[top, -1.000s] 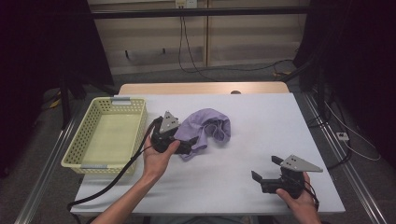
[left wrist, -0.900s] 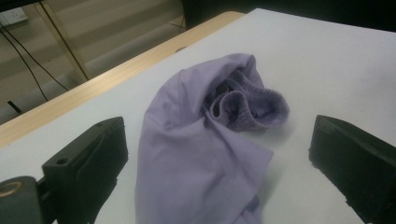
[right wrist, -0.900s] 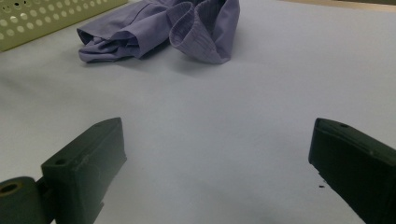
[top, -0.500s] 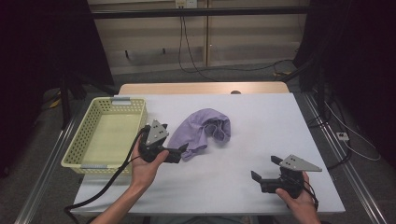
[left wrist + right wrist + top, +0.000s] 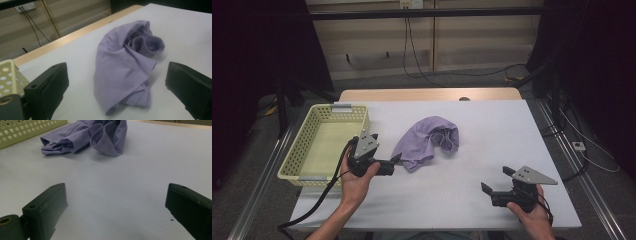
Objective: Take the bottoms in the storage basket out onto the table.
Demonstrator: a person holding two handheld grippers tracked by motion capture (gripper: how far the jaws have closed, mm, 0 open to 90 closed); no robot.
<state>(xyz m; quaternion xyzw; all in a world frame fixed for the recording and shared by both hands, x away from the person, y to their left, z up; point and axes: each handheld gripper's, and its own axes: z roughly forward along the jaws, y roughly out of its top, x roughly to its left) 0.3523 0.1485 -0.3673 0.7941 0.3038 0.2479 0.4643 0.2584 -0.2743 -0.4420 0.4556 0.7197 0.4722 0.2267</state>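
Note:
A crumpled lilac cloth [image 5: 428, 140] lies near the middle of the white table [image 5: 492, 125]. My left gripper [image 5: 393, 165] sits just left of the cloth's near edge, open, jaws pointing at it. In the left gripper view the cloth [image 5: 125, 65] lies ahead between the spread jaws, and nothing is held. My right gripper [image 5: 496, 179] rests open near the table's front right, well apart from the cloth. From the right gripper view, the cloth [image 5: 100, 135] is far ahead and bare table lies between the jaws.
A yellow perforated basket [image 5: 294, 157] stands at the table's left edge, close beside my left hand; its corner [image 5: 10, 75] also appears in the left gripper view. A wooden strip [image 5: 427, 94] borders the far edge. Cables hang on the wall behind.
My left gripper has drawn back to the left and toward the person, away from the cloth, which stays on the table. The right gripper has not moved.

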